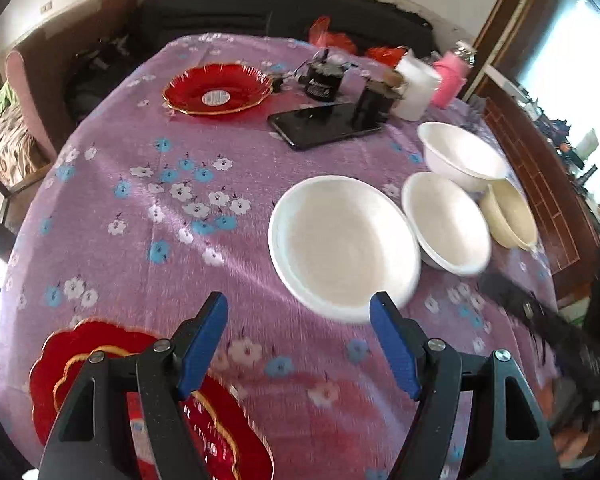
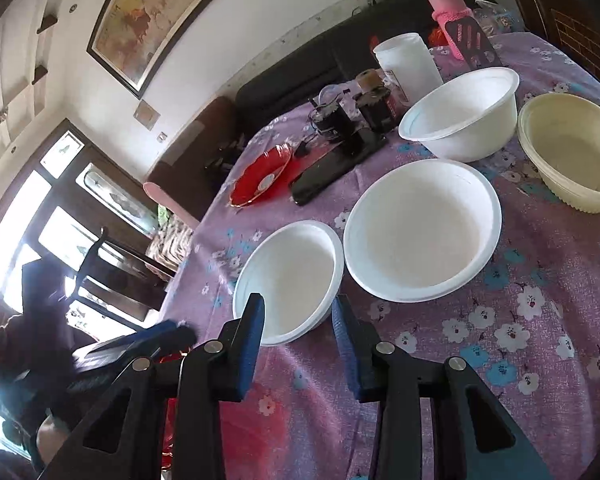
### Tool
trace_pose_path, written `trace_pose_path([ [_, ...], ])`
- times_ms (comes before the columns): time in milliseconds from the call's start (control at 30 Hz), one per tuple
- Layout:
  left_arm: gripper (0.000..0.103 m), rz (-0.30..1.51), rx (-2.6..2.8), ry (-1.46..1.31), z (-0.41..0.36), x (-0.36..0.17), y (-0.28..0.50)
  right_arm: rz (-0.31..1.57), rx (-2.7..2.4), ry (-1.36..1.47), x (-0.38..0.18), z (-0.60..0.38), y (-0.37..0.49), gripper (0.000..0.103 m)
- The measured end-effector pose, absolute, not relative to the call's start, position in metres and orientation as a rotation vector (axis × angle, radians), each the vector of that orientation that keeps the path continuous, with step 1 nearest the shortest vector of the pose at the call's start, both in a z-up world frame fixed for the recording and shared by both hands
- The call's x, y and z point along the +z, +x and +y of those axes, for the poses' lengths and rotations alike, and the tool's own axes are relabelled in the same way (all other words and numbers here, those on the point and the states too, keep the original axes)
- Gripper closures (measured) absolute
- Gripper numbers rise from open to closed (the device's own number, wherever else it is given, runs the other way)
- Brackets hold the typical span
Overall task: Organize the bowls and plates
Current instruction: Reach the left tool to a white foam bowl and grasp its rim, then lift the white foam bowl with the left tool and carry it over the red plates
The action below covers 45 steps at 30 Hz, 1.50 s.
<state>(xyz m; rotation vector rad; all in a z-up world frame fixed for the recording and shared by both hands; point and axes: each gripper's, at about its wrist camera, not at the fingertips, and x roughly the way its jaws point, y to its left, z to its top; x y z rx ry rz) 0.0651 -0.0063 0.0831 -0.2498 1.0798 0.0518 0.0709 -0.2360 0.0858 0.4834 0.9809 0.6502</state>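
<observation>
Table [image 1: 140, 240] is round, under a purple cloth with white and blue flowers; it fills both views.

Left wrist view only: a red scalloped plate stack with gold rims [image 1: 100, 360] at the near edge, directly under the left gripper [image 1: 298, 344]. Large open stretch of bare cloth in that view between this stack and the far red glass plate [image 1: 218, 88]. Right wrist view only: framed painting [image 2: 152, 12] on the wall, windows at left, a slotted black spatula [image 2: 474, 40] beside the pink-sleeved flask [image 2: 446, 12].

White ware, seen in both views: wide shallow white plate [image 1: 340, 244], empty, rim raised. Just beside it a smaller white bowl [image 1: 446, 222], rims nearly touching. Behind that a deeper white bowl [image 1: 460, 156], and a cream bowl stack [image 1: 508, 212] near the table's right edge. All empty and upright.

Black phone [image 1: 324, 124] lies flat mid-table, between the red glass plate and the white ware. White cup [image 1: 416, 80] and small dark gadgets cluster at the far edge.

Left gripper: jaws wide apart, nothing between them, hovering over cloth short of the white plate's near rim. Right gripper [image 2: 298, 340]: jaws partly apart, empty, the plate's near rim showing in the gap; no pad contact visible.
</observation>
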Motion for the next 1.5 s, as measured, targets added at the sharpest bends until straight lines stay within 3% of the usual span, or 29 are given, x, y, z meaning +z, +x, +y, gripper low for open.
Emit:
trace_pose_path([
  [100,0.031,1.093,0.079,-0.300,0.007,0.071,0.081,1.035,0.688,0.501,0.074,-0.227,0.075,0.075],
  [167,0.037,1.095,0.089,-0.326,0.015,0.067,0.089,1.068,0.686,0.508,0.066,-0.222,0.077,0.079],
  [533,0.042,1.132,0.044,-0.383,0.028,0.042,0.131,1.100,0.602,0.527,0.040,-0.220,0.093,0.078],
  [567,0.045,1.136,0.046,-0.371,0.026,0.040,0.133,1.097,0.604,0.531,0.037,-0.220,0.095,0.078],
  [633,0.071,1.153,0.040,-0.350,0.024,0.032,0.138,1.102,0.593,0.524,0.031,-0.216,0.100,0.078],
  [733,0.085,1.177,0.014,-0.346,0.020,0.023,0.142,1.116,0.612,0.527,0.024,-0.209,0.104,0.076],
  [800,0.085,1.173,-0.002,-0.330,0.013,0.023,0.139,1.110,0.611,0.498,0.023,-0.206,0.103,0.089],
  [867,0.086,1.156,-0.005,-0.304,0.007,0.029,0.133,1.101,0.615,0.489,0.026,-0.206,0.101,0.092],
  [1233,0.085,1.001,0.048,-0.122,-0.006,0.075,0.075,1.031,0.666,0.477,0.051,-0.209,0.084,0.094],
  [1500,0.083,1.088,0.045,-0.181,0.008,0.049,0.079,1.048,0.666,0.449,0.051,-0.205,0.083,0.094],
])
